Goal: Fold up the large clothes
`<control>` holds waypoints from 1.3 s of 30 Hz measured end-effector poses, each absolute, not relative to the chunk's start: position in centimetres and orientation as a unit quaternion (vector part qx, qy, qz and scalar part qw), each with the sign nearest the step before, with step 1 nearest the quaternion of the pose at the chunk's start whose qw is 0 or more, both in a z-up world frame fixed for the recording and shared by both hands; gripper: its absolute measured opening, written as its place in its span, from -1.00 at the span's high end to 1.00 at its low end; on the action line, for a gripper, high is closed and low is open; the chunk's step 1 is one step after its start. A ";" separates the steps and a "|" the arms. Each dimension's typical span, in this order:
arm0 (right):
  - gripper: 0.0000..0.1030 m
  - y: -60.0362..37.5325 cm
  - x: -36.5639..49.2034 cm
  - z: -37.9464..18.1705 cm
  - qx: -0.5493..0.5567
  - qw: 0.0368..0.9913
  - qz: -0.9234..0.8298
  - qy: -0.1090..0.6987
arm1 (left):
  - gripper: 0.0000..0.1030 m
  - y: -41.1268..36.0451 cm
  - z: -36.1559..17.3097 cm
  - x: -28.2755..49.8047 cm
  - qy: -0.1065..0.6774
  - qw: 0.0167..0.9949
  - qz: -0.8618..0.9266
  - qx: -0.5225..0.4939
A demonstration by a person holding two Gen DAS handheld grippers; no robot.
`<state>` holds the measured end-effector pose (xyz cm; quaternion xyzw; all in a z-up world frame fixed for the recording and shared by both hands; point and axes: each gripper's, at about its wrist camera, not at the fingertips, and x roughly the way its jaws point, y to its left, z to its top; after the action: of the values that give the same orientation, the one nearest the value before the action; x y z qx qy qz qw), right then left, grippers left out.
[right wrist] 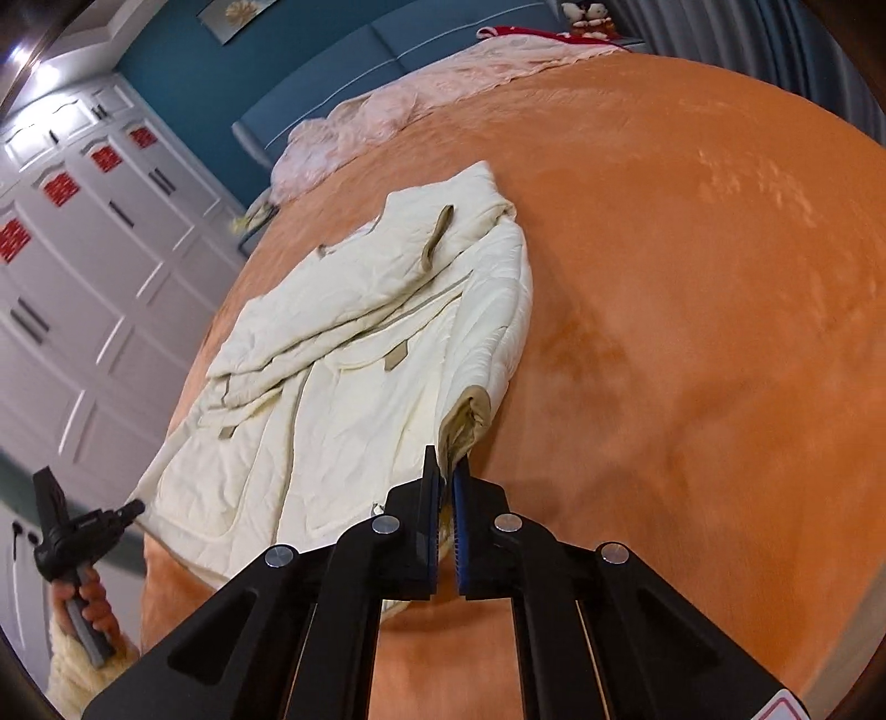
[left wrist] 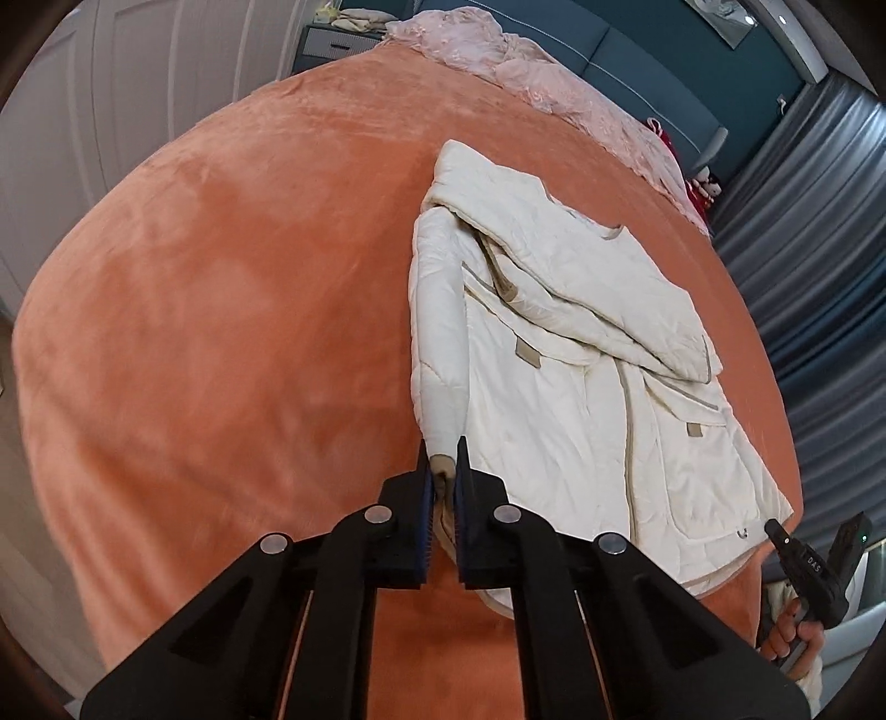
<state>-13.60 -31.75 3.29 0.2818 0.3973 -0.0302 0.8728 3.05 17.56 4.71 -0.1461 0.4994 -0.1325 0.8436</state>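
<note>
A cream quilted jacket point(left wrist: 554, 387) lies front up on the orange bed cover point(left wrist: 221, 277), its hood toward the headboard. My left gripper point(left wrist: 444, 459) is shut on the tan cuff of the sleeve along the jacket's left edge, and the cuff is lifted off the cover. In the right wrist view the same jacket point(right wrist: 343, 360) shows, and my right gripper point(right wrist: 446, 465) is shut on the tan cuff point(right wrist: 470, 415) of the other sleeve, also raised. Each view catches the other gripper beside the hem: the right gripper point(left wrist: 775, 531) and the left gripper point(right wrist: 130, 508), each held in a hand.
A crumpled pink blanket point(left wrist: 526, 72) lies along the head of the bed before a teal headboard point(left wrist: 637, 44). Grey curtains point(left wrist: 819, 221) hang on one side and white wardrobe doors point(right wrist: 83, 277) stand on the other. Wide orange cover point(right wrist: 692, 332) flanks the jacket.
</note>
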 end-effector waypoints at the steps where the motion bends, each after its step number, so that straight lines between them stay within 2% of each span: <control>1: 0.92 -31.4 -15.0 3.5 0.273 0.872 -0.024 0.405 | 0.91 17.9 5.0 2.1 0.502 0.843 -0.133 -0.142; 7: 0.92 -29.3 -22.3 6.8 0.219 0.872 0.010 0.437 | 0.91 18.1 9.1 -5.0 0.512 0.842 -0.164 -0.045; 10: 0.92 -28.2 -25.6 9.2 0.193 0.878 0.021 0.437 | 0.91 16.7 12.5 -5.4 0.491 0.850 -0.187 -0.035; 13: 0.92 -27.9 -27.3 11.6 0.184 0.896 0.013 0.403 | 0.91 16.0 16.7 -6.3 0.438 0.873 -0.210 -0.056; 18: 0.93 -31.4 -24.3 14.6 0.210 0.923 -0.011 0.323 | 0.92 15.9 19.1 -5.4 0.401 0.891 -0.203 -0.072; 24: 0.93 -35.3 -15.5 15.8 0.264 0.932 -0.034 0.245 | 0.92 16.7 19.2 0.2 0.380 0.905 -0.160 -0.106; 29: 0.93 -36.1 -8.8 14.6 0.267 0.932 -0.063 0.237 | 0.90 14.6 17.8 6.7 0.376 0.914 -0.125 -0.090; 35: 0.88 -36.5 -2.9 12.3 0.271 0.929 -0.087 0.238 | 0.85 12.0 13.4 13.3 0.398 0.912 -0.080 -0.057; 38: 0.70 -36.7 -1.2 11.7 0.282 0.926 -0.089 0.234 | 0.80 11.6 11.0 16.2 0.419 0.903 -0.070 -0.057; 39: 0.59 -36.8 -1.0 11.7 0.289 0.926 -0.091 0.224 | 0.75 11.5 10.4 16.9 0.429 0.898 -0.071 -0.061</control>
<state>-1.00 -36.82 11.71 0.2886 0.2243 -0.0907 0.9264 16.88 11.50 10.42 -0.0607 0.4291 -0.0707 0.8984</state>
